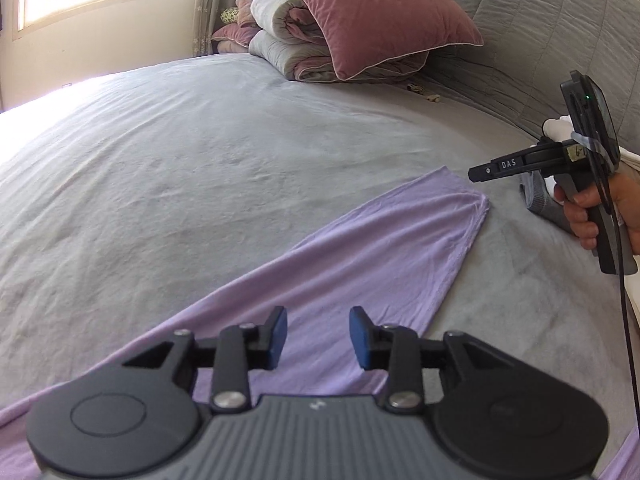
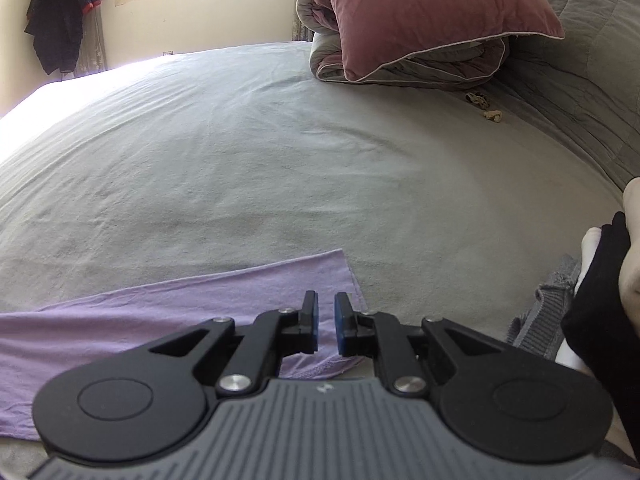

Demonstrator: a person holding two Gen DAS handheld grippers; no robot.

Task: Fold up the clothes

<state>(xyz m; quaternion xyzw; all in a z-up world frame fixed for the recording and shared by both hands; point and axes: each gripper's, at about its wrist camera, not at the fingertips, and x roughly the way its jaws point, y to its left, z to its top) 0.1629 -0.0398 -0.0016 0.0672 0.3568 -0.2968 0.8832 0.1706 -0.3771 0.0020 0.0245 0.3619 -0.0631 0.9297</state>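
A lilac garment (image 1: 380,248) lies flat on the grey bed sheet (image 1: 200,160), with one smooth folded end pointing toward the headboard. My left gripper (image 1: 318,316) hovers over its middle, open, with nothing between the blue pads. In the right wrist view the same lilac garment (image 2: 200,304) runs off to the left, and my right gripper (image 2: 326,300) sits above its right-hand end. Its jaws stand only a narrow gap apart and the pads press on nothing. Seen from the left wrist, the right gripper (image 1: 480,172) is held by a hand (image 1: 580,216) just beyond the garment's far corner.
A pink pillow (image 1: 380,12) leans on a folded quilt (image 1: 280,40) at the quilted headboard. Small crumpled bits (image 2: 484,106) lie near it. A grey knit item (image 2: 540,320) and black cloth (image 2: 600,300) sit at the right. A dark jacket (image 2: 60,12) hangs by the window.
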